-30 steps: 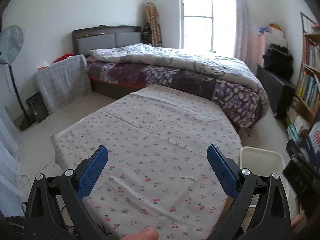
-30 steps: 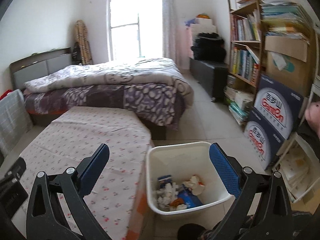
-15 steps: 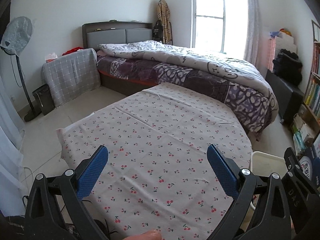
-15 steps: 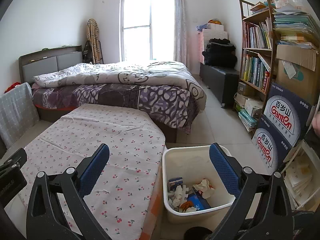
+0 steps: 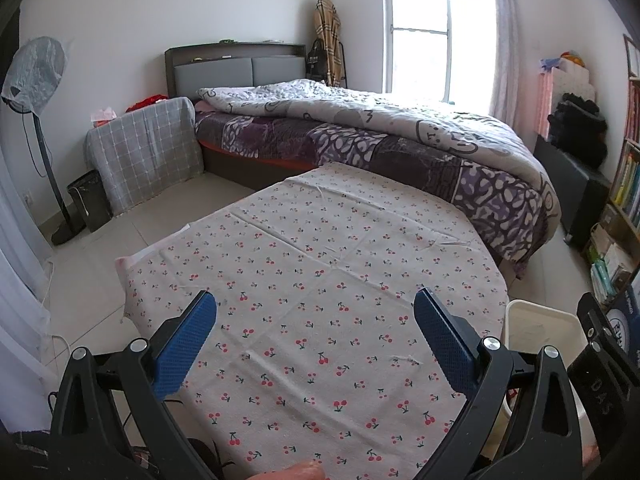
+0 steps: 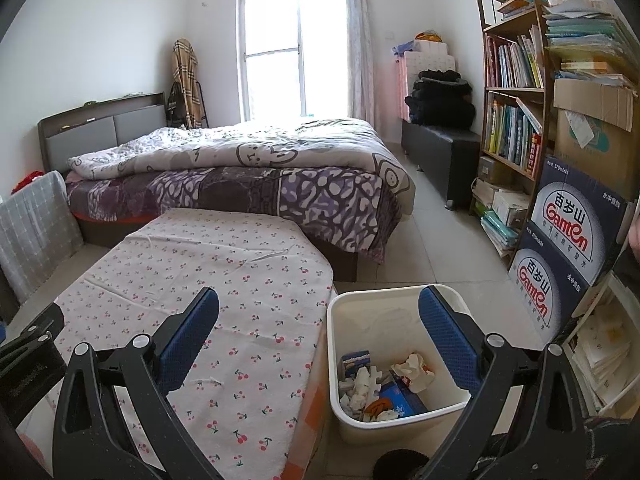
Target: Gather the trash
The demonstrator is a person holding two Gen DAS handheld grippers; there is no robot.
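Rising away from the cherry-print tablecloth, left gripper and right gripper both gape empty. Crumpled trash lies in the white bin beside the table; collection looks complete

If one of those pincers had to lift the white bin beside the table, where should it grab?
Probably the rim of the white bin, from above: it stands upright and open, and its thin wall would fit between the fingers of the open right gripper. Its body looks too wide.
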